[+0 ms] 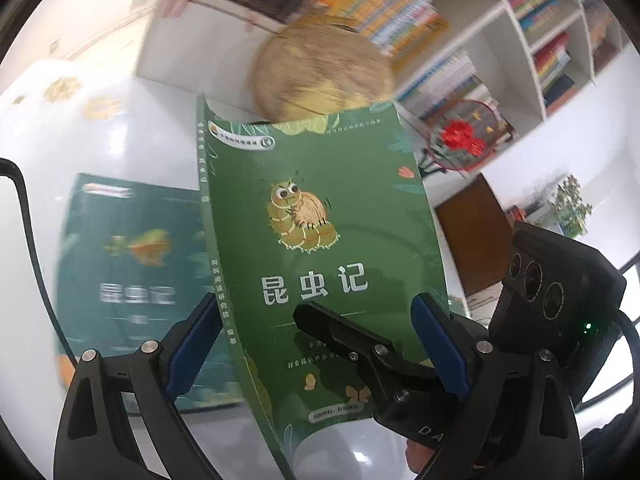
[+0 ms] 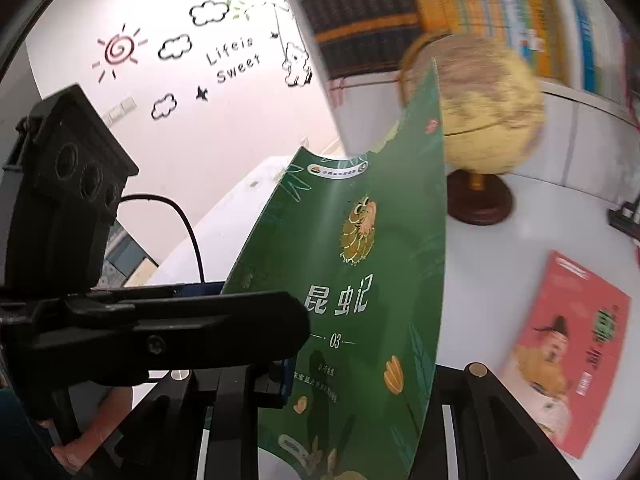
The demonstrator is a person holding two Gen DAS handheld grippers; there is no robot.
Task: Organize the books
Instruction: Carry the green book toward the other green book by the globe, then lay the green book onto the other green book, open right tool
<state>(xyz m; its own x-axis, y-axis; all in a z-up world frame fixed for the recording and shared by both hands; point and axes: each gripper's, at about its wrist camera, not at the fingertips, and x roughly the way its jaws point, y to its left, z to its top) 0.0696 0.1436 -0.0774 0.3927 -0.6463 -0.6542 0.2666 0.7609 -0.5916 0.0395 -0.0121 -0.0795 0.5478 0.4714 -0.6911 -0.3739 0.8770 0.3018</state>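
We hold a green book (image 1: pixel 316 240) with a cartoon caterpillar on its cover up off the white worktop (image 1: pixel 120 128), its cover bowed and its spine on the left. In the left wrist view the left gripper (image 1: pixel 316 344) has its jaws wide apart, its blue pads (image 1: pixel 440 344) standing on either side of the book's lower part; whether they touch the cover we cannot tell. The right gripper (image 1: pixel 344 332) comes in from the right and lies across the book's near end, one black finger on the cover. In the right wrist view the book (image 2: pixel 360 280) passes between that gripper's jaws, which are set narrow and clamped on it.

A second, teal book (image 1: pixel 132 272) lies flat on the worktop to the left, blurred. A pink book (image 2: pixel 572 356) lies flat to the right. A globe (image 2: pixel 488 108) on a dark round base stands at the far side, just behind the raised book. Beyond it a white bookshelf (image 1: pixel 516 28) is filled with rows of books. A wall (image 2: pixel 180 60) at the far left carries drawn clouds and a sun.
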